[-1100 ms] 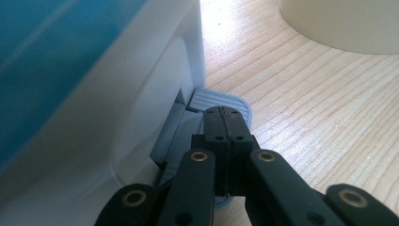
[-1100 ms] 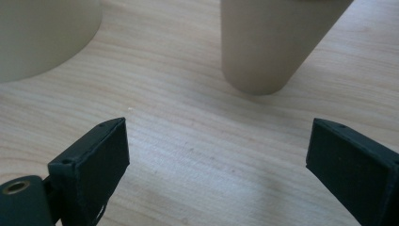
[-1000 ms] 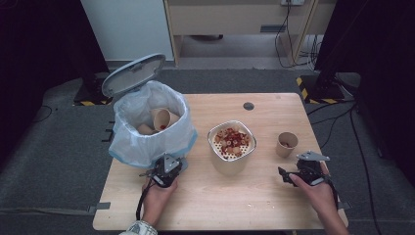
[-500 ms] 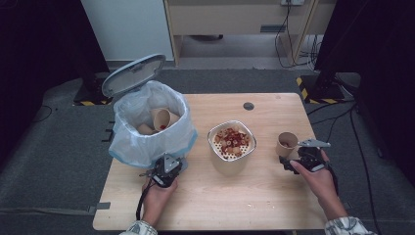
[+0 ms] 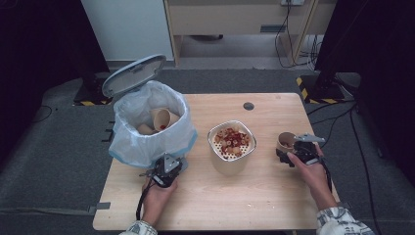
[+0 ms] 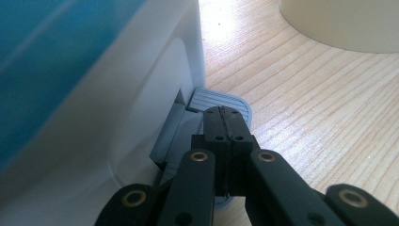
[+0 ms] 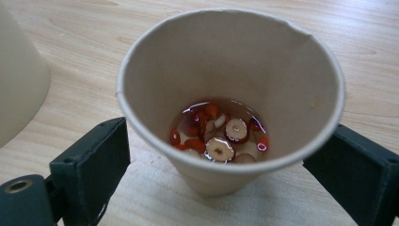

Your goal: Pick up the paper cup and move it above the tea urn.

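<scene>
From the high view, your right gripper (image 5: 288, 153) sits at the paper cup (image 5: 285, 142) near the table's (image 5: 274, 205) right edge; knock it outward and it goes over the side. Your left gripper (image 5: 164, 172) rests at the foot of the bin (image 5: 147, 129).

In the left gripper view, the jaws are clenched on the grey pedal (image 6: 221, 101); let them slip off and the lid could drop.

In the right gripper view, your jaws stand released either side of the cup (image 7: 230, 101). Squeeze hard and the liquid with fruit slices (image 7: 219, 132) could spill.
</scene>
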Demonstrator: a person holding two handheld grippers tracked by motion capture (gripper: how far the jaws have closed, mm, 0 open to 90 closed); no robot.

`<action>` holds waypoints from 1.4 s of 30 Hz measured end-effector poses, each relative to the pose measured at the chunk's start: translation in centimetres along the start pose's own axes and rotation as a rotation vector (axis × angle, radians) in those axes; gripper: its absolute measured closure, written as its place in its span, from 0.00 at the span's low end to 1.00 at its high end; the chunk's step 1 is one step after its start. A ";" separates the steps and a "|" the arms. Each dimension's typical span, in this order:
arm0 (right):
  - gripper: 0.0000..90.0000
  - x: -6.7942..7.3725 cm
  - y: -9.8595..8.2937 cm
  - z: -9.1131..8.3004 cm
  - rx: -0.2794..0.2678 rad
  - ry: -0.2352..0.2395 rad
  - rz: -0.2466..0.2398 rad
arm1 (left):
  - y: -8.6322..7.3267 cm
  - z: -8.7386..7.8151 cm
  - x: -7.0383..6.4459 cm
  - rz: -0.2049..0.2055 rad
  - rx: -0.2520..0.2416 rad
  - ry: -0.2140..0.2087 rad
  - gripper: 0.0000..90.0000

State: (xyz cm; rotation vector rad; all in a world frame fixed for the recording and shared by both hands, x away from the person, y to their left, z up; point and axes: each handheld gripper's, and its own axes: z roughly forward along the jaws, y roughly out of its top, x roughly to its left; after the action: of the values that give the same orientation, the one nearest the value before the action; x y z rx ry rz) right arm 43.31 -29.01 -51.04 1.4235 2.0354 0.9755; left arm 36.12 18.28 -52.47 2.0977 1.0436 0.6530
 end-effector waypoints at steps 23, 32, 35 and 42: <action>0.26 -0.1 0.1 0.8 -0.138 0.007 0.022 | 0.0 0.0 0.0 -0.002 -0.001 0.001 0.99; 0.30 -0.1 -0.1 0.7 -0.157 0.039 0.002 | 0.0 0.0 0.0 -0.002 -0.002 0.002 0.99; 0.30 0.0 0.1 0.4 -0.170 0.046 -0.010 | 0.0 0.0 0.0 -0.002 -0.002 0.001 0.99; 0.30 0.2 1.4 -0.7 -0.191 0.048 -0.045 | 0.0 0.0 0.0 -0.002 -0.002 0.003 0.99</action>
State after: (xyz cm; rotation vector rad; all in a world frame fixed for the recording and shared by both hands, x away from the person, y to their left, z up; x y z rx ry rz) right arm 43.62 -28.76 -49.53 1.2609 1.9407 1.1615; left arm 36.06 18.27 -52.50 2.0940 1.0462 0.6556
